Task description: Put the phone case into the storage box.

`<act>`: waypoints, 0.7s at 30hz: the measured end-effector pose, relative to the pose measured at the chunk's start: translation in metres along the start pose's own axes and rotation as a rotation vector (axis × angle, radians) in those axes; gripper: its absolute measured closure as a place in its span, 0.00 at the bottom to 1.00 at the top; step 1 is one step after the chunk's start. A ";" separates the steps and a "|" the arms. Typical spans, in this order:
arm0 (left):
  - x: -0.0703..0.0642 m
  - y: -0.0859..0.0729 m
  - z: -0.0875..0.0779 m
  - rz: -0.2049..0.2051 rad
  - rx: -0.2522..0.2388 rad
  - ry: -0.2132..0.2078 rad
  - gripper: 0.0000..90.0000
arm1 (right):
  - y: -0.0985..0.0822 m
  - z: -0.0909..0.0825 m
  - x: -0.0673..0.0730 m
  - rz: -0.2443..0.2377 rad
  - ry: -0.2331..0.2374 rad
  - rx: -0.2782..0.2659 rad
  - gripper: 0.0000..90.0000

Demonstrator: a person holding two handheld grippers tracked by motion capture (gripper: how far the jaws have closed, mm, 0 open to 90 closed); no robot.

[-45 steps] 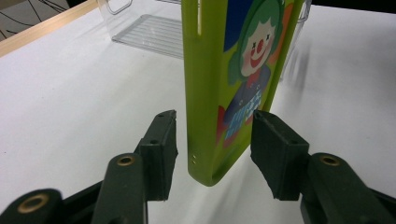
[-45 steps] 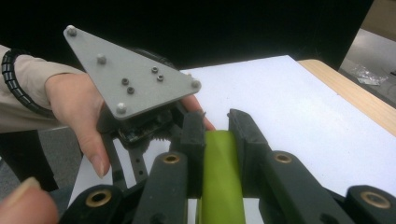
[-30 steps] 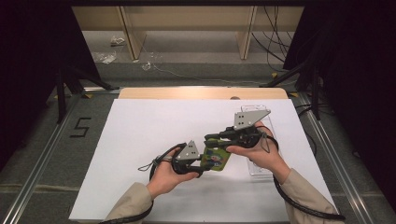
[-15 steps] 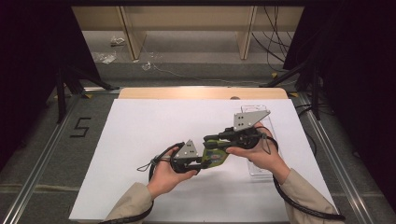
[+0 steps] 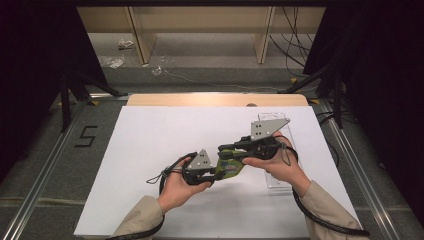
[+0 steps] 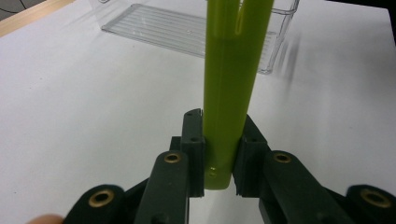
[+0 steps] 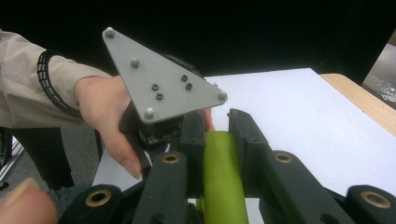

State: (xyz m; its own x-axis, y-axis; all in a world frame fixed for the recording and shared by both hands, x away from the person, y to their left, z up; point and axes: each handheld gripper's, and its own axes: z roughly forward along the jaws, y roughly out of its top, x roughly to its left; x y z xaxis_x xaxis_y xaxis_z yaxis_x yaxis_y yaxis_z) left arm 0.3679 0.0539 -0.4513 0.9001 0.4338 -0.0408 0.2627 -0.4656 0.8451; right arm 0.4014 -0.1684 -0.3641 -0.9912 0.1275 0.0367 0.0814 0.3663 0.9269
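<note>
Two grippers share one thing — green plastic tongs (image 5: 231, 164), held in the air above the white table (image 5: 150, 150), just left of a clear plastic tray (image 5: 278, 175). High view: left gripper (image 5: 216, 170) and right gripper (image 5: 235, 148) meet at the tongs; handover looks midway, release and placing left. Left gripper view: jaws, which have just been closing, clamp the tongs' joined end (image 6: 223, 154); arms nearly together, gripping nothing visible. Right gripper view: jaws pinch the tongs (image 7: 218, 177); left hand (image 7: 105, 112) faces it, level.
</note>
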 end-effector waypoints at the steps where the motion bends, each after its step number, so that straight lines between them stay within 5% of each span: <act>1: 0.000 0.000 0.000 0.002 0.001 0.000 0.85 | 0.000 0.000 0.000 -0.001 0.001 0.001 0.86; 10: 0.000 0.001 -0.001 -0.003 -0.004 -0.003 0.85 | 0.000 -0.002 -0.001 -0.024 -0.014 -0.005 0.80; 16: 0.002 -0.001 -0.001 -0.024 0.001 0.038 0.85 | -0.001 -0.005 -0.004 -0.054 -0.112 -0.023 0.46; 21: 0.005 0.000 -0.005 -0.063 -0.009 0.076 0.85 | -0.002 -0.009 -0.008 -0.021 -0.161 -0.079 0.34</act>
State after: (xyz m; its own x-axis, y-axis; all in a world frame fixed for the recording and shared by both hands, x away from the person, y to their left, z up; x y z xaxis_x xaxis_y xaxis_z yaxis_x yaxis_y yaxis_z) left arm 0.3706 0.0597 -0.4491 0.8531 0.5190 -0.0537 0.3143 -0.4289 0.8469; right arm 0.4087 -0.1785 -0.3634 -0.9625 0.2686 -0.0377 0.0456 0.2973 0.9537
